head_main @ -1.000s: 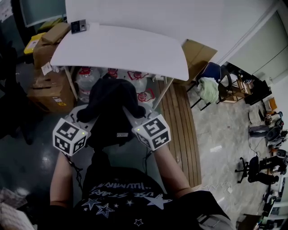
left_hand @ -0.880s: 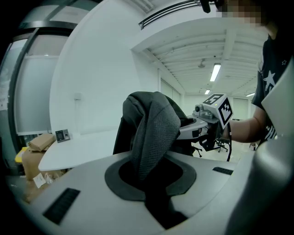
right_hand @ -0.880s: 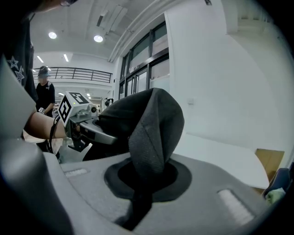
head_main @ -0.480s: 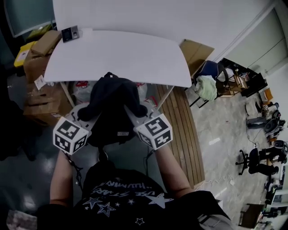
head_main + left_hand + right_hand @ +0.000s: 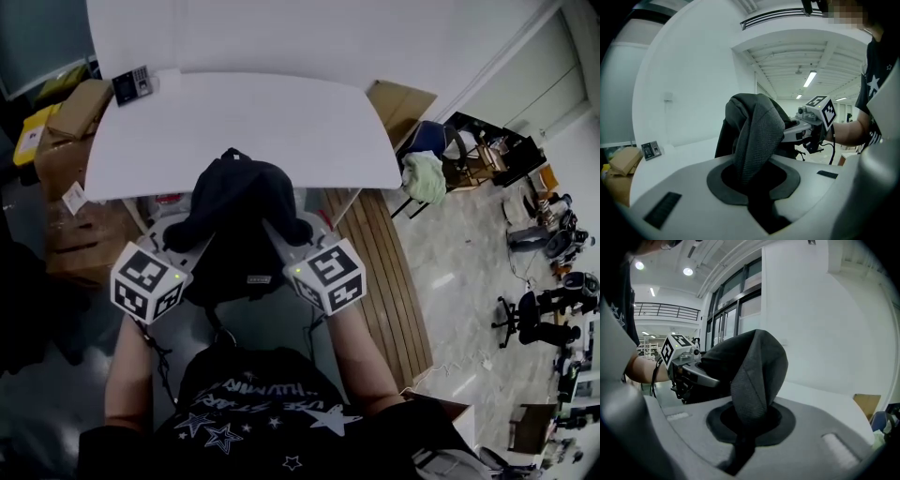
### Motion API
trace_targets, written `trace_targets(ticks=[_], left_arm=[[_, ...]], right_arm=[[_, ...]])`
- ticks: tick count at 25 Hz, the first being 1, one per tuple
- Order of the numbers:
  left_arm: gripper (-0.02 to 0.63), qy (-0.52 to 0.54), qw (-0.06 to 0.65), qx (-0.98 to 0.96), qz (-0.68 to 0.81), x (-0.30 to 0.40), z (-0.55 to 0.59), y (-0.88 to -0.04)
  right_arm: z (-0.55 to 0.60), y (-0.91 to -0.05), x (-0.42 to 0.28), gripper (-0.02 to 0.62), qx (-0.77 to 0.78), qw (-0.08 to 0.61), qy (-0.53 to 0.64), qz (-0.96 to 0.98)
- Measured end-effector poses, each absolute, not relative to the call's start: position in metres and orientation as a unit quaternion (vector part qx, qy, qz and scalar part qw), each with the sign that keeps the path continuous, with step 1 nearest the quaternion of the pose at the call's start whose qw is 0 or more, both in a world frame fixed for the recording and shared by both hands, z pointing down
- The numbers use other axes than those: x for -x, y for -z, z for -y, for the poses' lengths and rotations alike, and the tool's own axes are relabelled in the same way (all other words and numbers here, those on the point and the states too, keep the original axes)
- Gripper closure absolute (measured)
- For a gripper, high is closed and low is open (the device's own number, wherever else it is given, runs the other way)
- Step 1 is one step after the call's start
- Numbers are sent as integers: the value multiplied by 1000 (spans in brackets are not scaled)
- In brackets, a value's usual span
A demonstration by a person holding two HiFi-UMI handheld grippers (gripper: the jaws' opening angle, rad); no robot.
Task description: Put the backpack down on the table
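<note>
Fingers, left gripper [image 5: 180, 244] and right gripper [image 5: 291, 242]: both closed narrow on the black backpack [image 5: 234, 211], one on each side. Head view: backpack hangs between the two grippers in front of the person, clear of the white surface [image 5: 244, 122], its top overlapping the near edge of that surface in this view; whether it is over the surface or short of it cannot be told. Small keypad device [image 5: 130, 84] lies at the far left corner of the surface. Cardboard boxes [image 5: 75, 112] stand to the left, wooden planks [image 5: 375, 272] lie on the floor to the right, and a chair with a pale cloth [image 5: 427, 176] stands beyond them. Left gripper view: fingers pinched on a dark padded strap [image 5: 757, 133] that rises out of the gap and folds over; right gripper and bare forearm behind it, white surface and keypad device at left. Right gripper view: fingers pinched on the other padded strap [image 5: 757, 373], folded likewise; left gripper beyond it, surface to the right.
</note>
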State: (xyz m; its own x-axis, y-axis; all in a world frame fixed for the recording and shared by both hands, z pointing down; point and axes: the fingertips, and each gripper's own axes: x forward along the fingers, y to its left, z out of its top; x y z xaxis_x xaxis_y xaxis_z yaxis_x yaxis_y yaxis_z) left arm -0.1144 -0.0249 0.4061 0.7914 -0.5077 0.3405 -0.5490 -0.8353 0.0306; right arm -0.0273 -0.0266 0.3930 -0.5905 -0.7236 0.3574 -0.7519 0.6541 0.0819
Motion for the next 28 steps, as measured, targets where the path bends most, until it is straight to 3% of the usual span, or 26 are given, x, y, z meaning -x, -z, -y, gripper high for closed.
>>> trace_targets(ticks=[14, 28], left_arm=[[548, -161, 82, -944, 276, 101, 69, -406], [548, -176, 54, -917, 353, 50, 158, -371]], right_arm=[[73, -394, 12, 574, -389, 210, -29, 897], [174, -361, -37, 574, -316, 158, 3, 935]])
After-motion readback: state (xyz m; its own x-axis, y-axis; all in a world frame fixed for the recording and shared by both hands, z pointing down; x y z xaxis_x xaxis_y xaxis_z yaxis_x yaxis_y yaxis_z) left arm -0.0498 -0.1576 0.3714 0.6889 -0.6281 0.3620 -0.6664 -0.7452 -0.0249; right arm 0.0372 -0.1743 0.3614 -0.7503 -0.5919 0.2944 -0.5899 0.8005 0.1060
